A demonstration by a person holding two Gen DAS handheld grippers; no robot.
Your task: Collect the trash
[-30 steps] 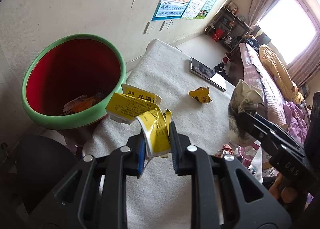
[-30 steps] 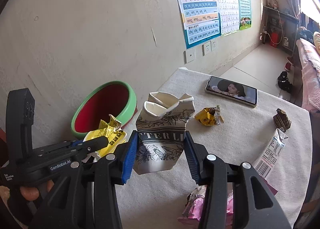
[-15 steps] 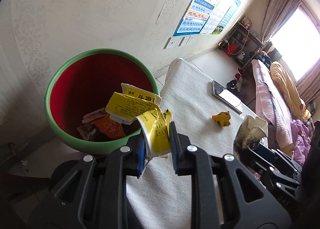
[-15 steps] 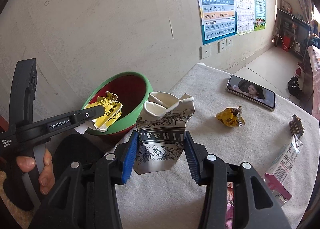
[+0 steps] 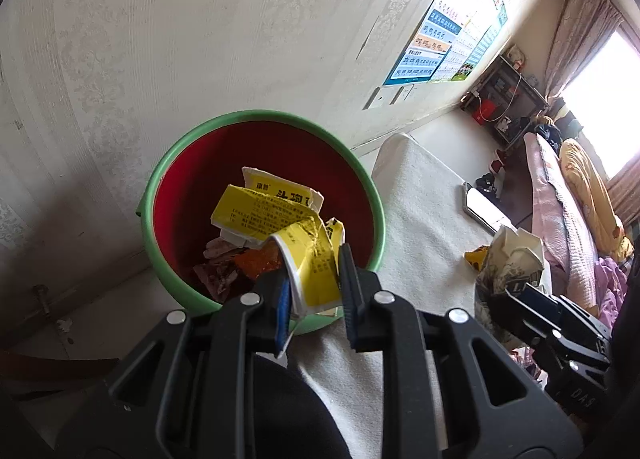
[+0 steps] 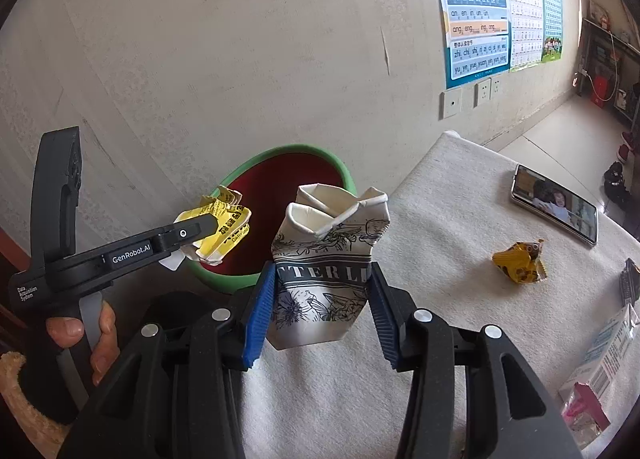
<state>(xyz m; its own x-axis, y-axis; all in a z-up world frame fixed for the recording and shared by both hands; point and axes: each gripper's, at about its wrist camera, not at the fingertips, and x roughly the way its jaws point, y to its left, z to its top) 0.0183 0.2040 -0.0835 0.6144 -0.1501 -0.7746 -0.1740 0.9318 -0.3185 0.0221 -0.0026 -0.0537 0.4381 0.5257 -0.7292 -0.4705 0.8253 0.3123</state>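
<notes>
I am pinching a crumpled yellow box [image 5: 296, 243] in my left gripper [image 5: 314, 287], hanging it over the red bin [image 5: 352, 163], where some wrappers [image 5: 236, 263] are already lying. My right gripper [image 6: 320, 299] is squeezing a crushed paper cup [image 6: 328, 255] above the table [image 6: 440, 299]. A yellow wrapper [image 6: 518, 263] and a carton [image 6: 604, 355] are waiting there, uncollected.

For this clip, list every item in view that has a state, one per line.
left gripper: shut on yellow box
yellow box: crumpled, held over the bin's opening
right gripper: shut on paper cup
paper cup: crushed, upright, held above the table
bin: open, some wrappers inside
phone: screen lit, lying flat
yellow wrapper: crumpled, lying on the table
</notes>
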